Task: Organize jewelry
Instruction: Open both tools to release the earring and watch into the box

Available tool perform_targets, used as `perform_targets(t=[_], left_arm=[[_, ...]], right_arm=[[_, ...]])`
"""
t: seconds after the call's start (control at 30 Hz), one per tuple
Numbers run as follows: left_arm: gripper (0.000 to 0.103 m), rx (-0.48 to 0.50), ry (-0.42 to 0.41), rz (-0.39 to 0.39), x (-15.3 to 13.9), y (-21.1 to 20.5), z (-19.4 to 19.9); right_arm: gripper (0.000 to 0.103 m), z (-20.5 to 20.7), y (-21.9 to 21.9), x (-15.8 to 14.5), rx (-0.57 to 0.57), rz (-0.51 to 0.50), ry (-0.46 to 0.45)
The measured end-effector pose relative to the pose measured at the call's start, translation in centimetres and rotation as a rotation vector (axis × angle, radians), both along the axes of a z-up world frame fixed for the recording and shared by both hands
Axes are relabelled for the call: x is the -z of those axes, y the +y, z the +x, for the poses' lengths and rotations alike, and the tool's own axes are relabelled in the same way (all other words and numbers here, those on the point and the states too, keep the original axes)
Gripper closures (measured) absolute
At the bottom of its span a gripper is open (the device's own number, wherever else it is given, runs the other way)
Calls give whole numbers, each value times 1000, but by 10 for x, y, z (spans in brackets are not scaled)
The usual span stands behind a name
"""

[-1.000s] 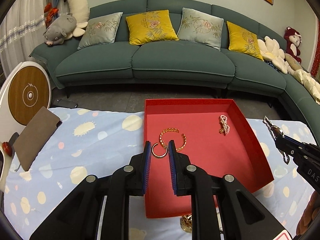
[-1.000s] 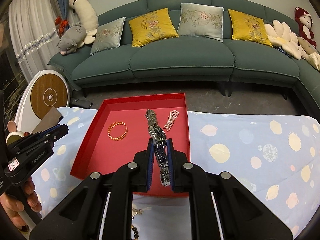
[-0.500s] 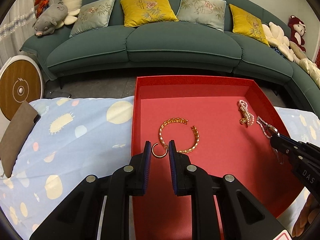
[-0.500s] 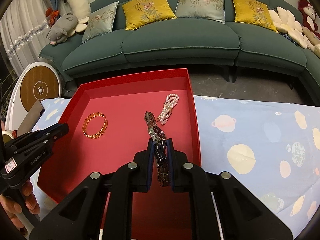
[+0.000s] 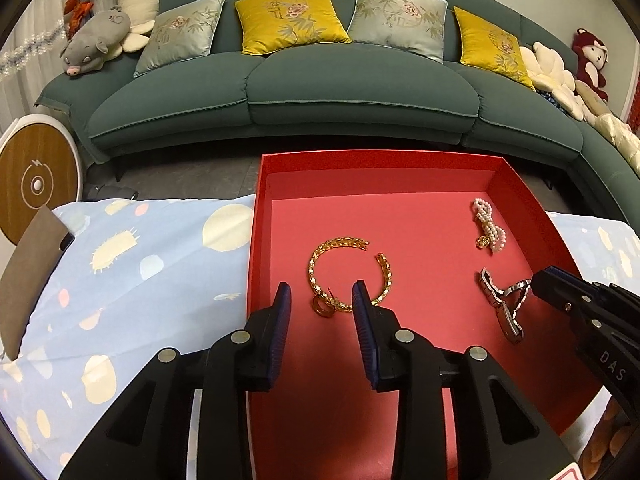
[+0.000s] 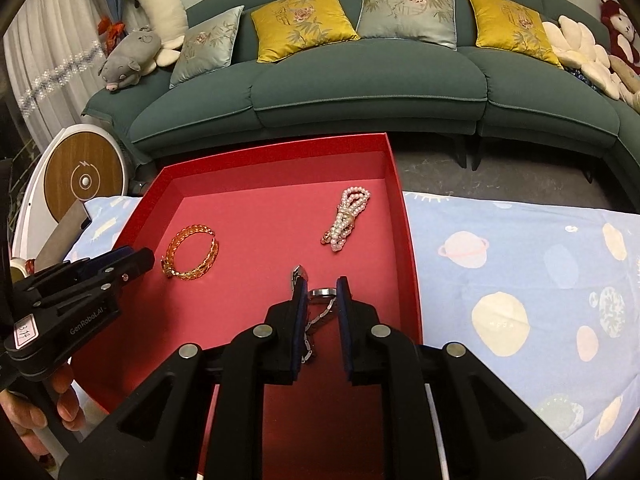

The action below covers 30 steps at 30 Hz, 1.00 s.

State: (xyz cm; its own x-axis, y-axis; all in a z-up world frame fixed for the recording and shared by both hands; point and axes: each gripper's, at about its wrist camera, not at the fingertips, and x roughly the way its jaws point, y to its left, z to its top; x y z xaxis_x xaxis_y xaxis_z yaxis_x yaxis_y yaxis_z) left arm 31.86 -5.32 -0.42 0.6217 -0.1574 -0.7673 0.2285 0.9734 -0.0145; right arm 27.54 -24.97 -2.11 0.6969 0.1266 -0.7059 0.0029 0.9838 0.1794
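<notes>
3 pieces of jewelry lie on the floor of the red tray (image 5: pixel 516 200), which sits on a pale blue tablecloth (image 5: pixel 132 264) printed with planets and suns. The gold chain bracelet (image 5: pixel 348 276) rests left of the tray's middle, an open loop with a small gold ring (image 5: pixel 323 306) at its near end. The pearl bracelet (image 6: pixel 347 218) lies bunched near the tray's far right corner. The silver watch (image 5: pixel 502 304) lies toward the tray's right wall, nearer than the pearls, its band partly folded.

The left gripper (image 5: pixel 322 306) hangs over the tray's left half with its fingers spread wide and nothing between them except the view of the gold ring and the bracelet's near end on the tray floor below. Whether the blue pads (image 5: pixel 282 312) touch the bracelet cannot be told.

The right gripper (image 6: pixel 322 300) is over the tray's right half, its fingers parted. The watch sits between them on the tray floor, its case (image 6: pixel 322 293) showing in the gap and its band trailing back under the left finger; neither pad presses on it.

Beyond the tray stands a dark green sofa (image 6: pixel 360 92) with 2 yellow cushions (image 6: pixel 300 20) and 2 grey ones.
</notes>
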Motion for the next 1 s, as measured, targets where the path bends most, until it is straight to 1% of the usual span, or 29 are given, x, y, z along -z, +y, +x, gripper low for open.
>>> perform_targets(t=[0.03, 0.07, 0.1, 0.13, 0.23, 0.37, 0.4, 0.43, 0.5, 0.57, 0.67, 0.8, 0.87, 0.93, 0.97, 1.0], left_arm=[[67, 0, 2, -2, -1, -1, -1], [56, -6, 0, 4, -3, -2, -2], [49, -18, -12, 13, -8, -2, -4], [49, -13, -22, 3, -13, -1, -7], [49, -28, -52, -2, -35, 6, -14], [48, -70, -71, -77, -69, 28, -30], [48, -80, -77, -90, -77, 33, -36], [48, -86, -85, -99, -84, 39, -43], [47, -90, -100, -99, -95, 47, -60], [46, -89, -114, -82, -102, 56, -79], [43, -98, -127, -74, -103, 70, -113], [42, -124, -65, -129, -95, 90, -146], [42, -128, -67, -147, -95, 95, -163], [42, -118, -77, -132, -93, 96, -180], [42, -116, -79, -123, -92, 98, -188], [41, -121, -79, -121, -89, 100, -196]], right_arm=[[87, -1, 1, -3, 0, 2, -7], [87, -2, 1, -6, 0, 4, -15], [83, -3, 2, -9, -2, 6, -21], [81, -5, 2, -13, -2, 6, -29], [80, -13, 4, -29, -1, 3, -53], [80, -31, 4, -56, -3, 3, -84], [79, -37, 4, -63, -6, 1, -93], [75, -44, 4, -69, -7, -2, -100], [70, -61, 1, -83, -6, -4, -119], [69, -79, -1, -94, -6, 6, -132], [69, -104, 0, -106, -9, 7, -142], [69, -139, 0, -116, -13, 35, -139], [69, -157, 0, -118, -10, 48, -137], [68, -173, 1, -119, -5, 53, -138], [66, -181, 2, -120, -2, 55, -138], [60, -188, 3, -120, 2, 60, -139]])
